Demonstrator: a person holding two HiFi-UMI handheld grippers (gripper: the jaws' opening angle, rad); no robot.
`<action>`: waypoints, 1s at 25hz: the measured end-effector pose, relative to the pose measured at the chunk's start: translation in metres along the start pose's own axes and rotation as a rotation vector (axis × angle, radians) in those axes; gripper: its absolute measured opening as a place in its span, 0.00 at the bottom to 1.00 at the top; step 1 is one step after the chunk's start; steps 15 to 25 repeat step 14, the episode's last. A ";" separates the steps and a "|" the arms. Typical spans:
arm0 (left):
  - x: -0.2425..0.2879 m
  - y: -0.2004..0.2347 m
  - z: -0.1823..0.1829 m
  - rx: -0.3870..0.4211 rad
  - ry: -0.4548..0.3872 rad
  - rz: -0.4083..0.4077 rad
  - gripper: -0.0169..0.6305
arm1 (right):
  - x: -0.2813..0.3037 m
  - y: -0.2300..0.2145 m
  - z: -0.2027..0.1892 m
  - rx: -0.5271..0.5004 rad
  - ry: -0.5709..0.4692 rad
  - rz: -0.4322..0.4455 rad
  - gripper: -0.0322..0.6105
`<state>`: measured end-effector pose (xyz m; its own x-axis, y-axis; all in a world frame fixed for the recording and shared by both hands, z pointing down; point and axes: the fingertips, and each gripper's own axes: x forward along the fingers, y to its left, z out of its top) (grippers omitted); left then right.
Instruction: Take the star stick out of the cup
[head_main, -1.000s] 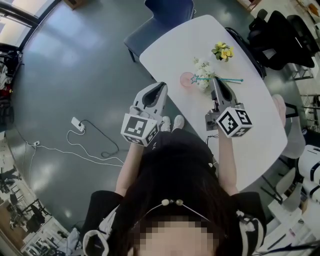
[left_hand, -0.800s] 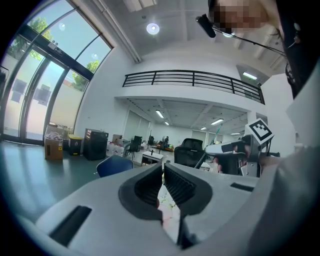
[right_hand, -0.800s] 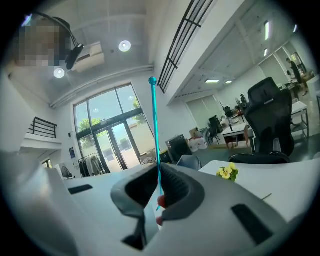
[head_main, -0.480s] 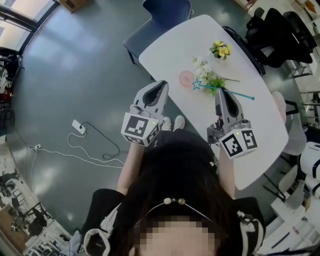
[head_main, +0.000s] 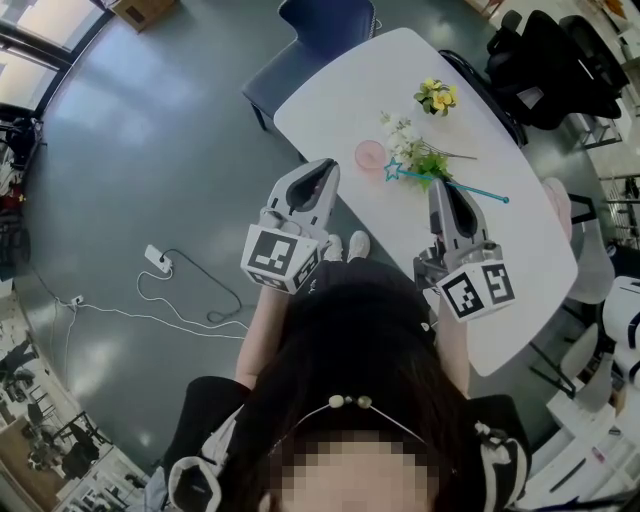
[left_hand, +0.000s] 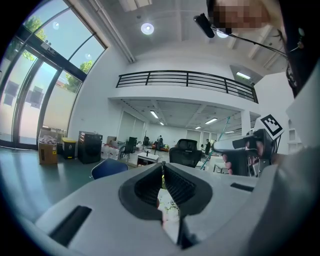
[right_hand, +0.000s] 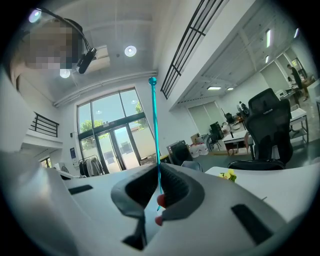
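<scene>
Head view shows my right tool (head_main: 440, 186) clamped on the star stick (head_main: 472, 191), its 2 jaws closed tight on the thin teal shaft. The stick is out of the pink cup (head_main: 370, 155). It runs roughly level across the tool's tip, star end just beside the cup and the white flowers (head_main: 400, 128), ball end pointing toward the right edge of the desk (head_main: 520, 260). The cup stands near the desk's left edge, and yellow flowers (head_main: 437, 96) sit nearer the far end. In the right gripper view the shaft rises straight from between the jaws. My left tool (head_main: 322, 168) hangs beyond the left edge, jaws together, holding nothing.
</scene>
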<state>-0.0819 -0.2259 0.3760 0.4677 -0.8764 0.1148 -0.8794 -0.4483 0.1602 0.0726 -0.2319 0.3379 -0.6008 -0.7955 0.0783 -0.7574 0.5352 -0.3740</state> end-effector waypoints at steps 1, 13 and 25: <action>0.000 -0.001 0.000 0.000 0.000 -0.001 0.05 | -0.001 -0.001 0.000 0.001 -0.001 -0.001 0.08; 0.003 0.003 -0.007 -0.003 0.015 0.004 0.05 | 0.002 -0.004 -0.004 -0.015 0.008 -0.012 0.08; 0.003 0.004 -0.008 -0.003 0.017 0.005 0.05 | 0.002 -0.004 -0.005 -0.016 0.009 -0.012 0.08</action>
